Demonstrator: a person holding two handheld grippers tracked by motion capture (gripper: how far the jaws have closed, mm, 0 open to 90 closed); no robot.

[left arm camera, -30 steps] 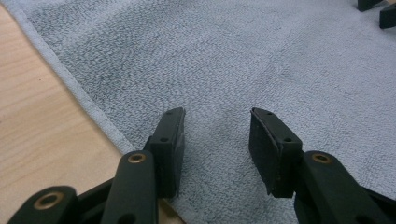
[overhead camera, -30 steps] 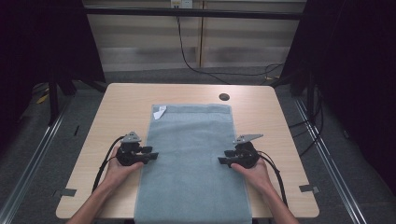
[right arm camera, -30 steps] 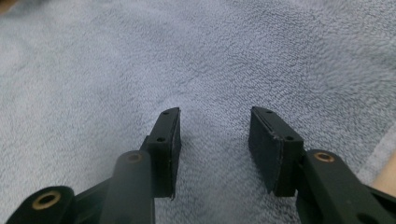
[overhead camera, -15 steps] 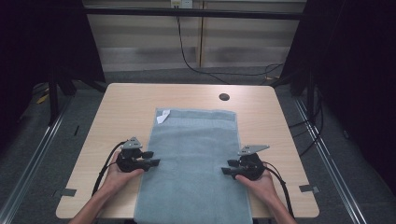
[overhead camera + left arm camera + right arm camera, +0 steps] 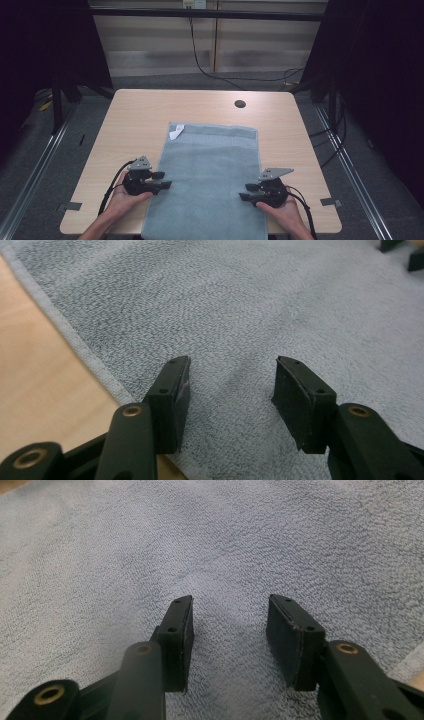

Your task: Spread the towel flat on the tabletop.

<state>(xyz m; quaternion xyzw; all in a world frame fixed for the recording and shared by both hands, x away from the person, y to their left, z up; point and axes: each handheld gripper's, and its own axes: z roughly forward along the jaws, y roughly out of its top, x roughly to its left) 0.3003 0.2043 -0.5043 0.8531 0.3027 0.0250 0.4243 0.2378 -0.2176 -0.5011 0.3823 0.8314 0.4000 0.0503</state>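
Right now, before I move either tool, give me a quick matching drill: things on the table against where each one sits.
Things:
1 towel
2 white tag
3 left tool
4 round hole

Places:
A at the towel's left long edge
B table's far right
C towel's far left corner
D table's middle, hanging over the near edge

Pairs: 1-D, 2-C, 3-A, 4-B

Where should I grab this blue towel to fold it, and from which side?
Probably the towel by its long side hems near the front end, each gripper coming in from its own side. It lies flat, hems exposed; left gripper and right gripper hover open there.
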